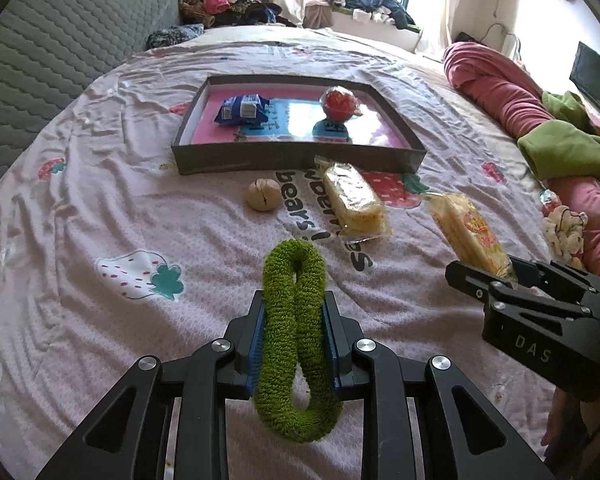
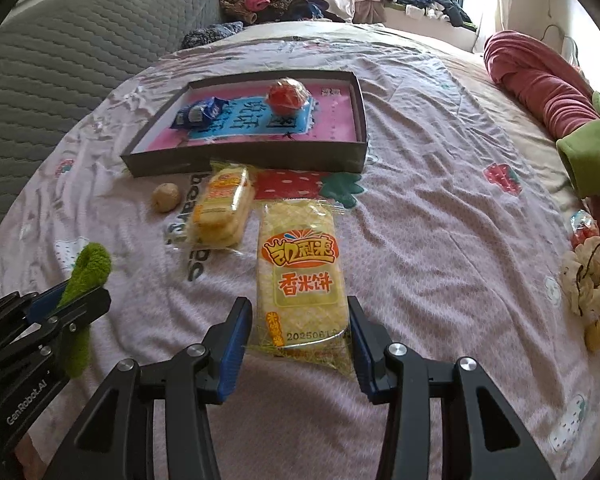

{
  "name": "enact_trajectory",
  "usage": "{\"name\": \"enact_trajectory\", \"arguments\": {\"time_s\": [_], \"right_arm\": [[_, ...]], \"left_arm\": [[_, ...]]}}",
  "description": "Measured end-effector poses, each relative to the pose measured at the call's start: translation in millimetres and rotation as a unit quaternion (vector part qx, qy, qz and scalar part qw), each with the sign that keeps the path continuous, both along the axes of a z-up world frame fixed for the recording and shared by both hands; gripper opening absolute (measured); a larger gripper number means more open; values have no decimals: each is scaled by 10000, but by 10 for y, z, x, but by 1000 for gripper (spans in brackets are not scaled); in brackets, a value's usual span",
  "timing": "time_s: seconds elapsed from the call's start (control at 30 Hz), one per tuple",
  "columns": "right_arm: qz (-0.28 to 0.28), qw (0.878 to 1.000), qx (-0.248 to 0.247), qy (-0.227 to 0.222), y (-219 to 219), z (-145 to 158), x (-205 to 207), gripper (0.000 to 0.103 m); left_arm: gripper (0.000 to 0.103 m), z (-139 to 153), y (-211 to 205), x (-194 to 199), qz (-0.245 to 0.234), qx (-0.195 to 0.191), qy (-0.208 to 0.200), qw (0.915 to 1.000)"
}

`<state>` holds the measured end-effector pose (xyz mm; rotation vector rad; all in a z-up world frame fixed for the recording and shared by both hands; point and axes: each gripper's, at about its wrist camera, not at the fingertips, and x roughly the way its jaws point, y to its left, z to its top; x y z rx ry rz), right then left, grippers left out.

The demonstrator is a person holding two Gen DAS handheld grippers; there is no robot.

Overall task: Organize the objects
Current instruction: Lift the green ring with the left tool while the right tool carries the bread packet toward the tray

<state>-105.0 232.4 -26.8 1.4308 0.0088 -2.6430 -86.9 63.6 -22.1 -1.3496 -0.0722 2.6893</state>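
Observation:
My left gripper (image 1: 294,308) is shut on a green fuzzy scrunchie (image 1: 296,320), held above the bed; it also shows in the right wrist view (image 2: 86,276). My right gripper (image 2: 298,316) is open, its fingers on either side of the near end of a yellow rice-cracker packet (image 2: 300,272) lying on the sheet, also in the left wrist view (image 1: 466,232). A second yellow cracker packet (image 1: 352,200) and a walnut (image 1: 263,195) lie in front of the dark shallow box (image 1: 300,158). The box holds a blue snack packet (image 1: 242,109) and a red wrapped ball (image 1: 339,103).
The bed has a pink strawberry-print sheet (image 1: 100,208). A pink and green blanket roll (image 1: 540,120) lies along the right. A cream scrunchie (image 2: 590,280) sits at the right edge. A grey quilted headboard (image 1: 60,40) is at the left. Clothes are piled behind.

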Motion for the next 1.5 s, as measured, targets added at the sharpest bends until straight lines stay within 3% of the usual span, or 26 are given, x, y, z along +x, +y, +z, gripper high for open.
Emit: {"name": "enact_trajectory", "arguments": {"time_s": [0.8, 1.5], "right_arm": [[163, 9972, -73, 726, -133, 843, 514, 47], [308, 9934, -55, 1100, -258, 1224, 585, 47]], "left_arm": [[26, 709, -105, 388, 92, -14, 582, 9983], [26, 1060, -175, 356, 163, 3, 840, 9963]]}}
